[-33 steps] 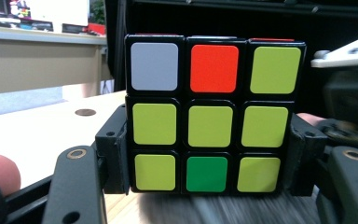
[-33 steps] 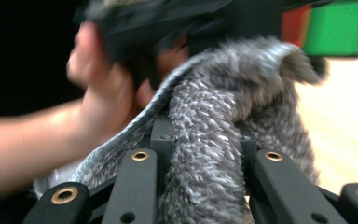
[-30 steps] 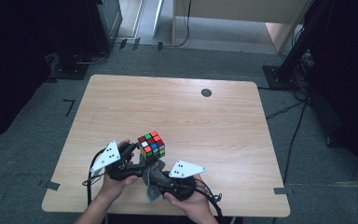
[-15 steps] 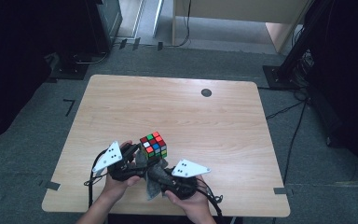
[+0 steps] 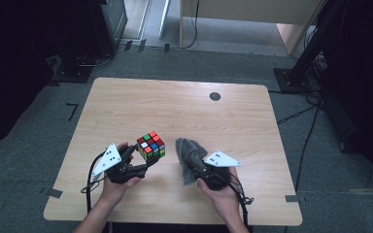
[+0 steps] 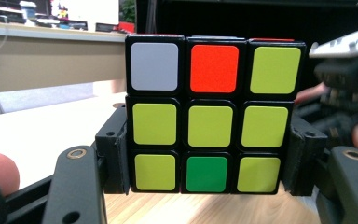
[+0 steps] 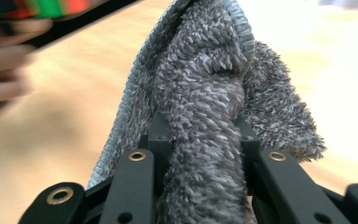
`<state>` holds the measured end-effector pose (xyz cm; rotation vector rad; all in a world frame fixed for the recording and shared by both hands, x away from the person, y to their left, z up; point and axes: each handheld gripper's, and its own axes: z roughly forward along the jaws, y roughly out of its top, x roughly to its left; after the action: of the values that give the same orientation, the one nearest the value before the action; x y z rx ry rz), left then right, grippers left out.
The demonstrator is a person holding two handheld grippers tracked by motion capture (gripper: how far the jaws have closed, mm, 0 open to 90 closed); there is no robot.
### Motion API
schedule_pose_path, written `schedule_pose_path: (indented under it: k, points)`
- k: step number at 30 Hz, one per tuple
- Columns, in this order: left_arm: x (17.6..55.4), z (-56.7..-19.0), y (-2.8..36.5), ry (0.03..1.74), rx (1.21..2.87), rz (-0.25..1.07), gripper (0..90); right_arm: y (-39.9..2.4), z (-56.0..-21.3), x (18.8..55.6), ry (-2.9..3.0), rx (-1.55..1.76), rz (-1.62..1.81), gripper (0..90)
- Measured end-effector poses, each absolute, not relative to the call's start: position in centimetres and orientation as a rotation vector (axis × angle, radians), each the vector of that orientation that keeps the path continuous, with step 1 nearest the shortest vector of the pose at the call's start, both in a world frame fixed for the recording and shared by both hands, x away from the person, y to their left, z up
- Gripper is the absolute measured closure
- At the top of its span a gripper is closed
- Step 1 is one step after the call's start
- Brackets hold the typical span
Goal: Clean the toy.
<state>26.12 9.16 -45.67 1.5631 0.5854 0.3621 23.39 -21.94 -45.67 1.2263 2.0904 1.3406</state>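
We see a wooden desk with a small dark round spot near its far edge, toward the far right corner. Near the front edge, right of the middle, we hold the right gripper; its jaws pinch a grey fluffy cloth, which stands up between them and hangs over both sides. These jaws have just been opening a little, but the cloth is between them and the pads press on it in the right gripper view. Left of it, apart from the cloth, the left gripper grasps a cube by its two sides, lifted above the desk. Its mostly yellow face looks at the left gripper's camera.
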Motion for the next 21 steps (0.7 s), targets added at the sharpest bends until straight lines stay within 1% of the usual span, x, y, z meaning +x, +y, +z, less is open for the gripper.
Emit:
schedule_pose_path:
  k: [4,8,16,21]
  points:
    - [26.5,-46.5,8.8,0.622,1.609,0.389,33.9,-24.4,-46.1,24.2,1.992,1.313,1.22,67.9]
    - [27.2,-47.4,8.3,0.691,1.689,0.42,33.9,-26.0,-47.8,25.1,1.957,1.407,1.085,66.9]
    - [28.1,-49.5,7.7,0.803,1.808,0.453,33.9,-26.4,-50.2,26.1,1.969,1.479,0.979,65.1]
    - [28.7,-50.3,7.4,0.85,1.861,0.476,33.9,-26.1,-50.7,26.2,1.986,1.474,0.959,64.8]
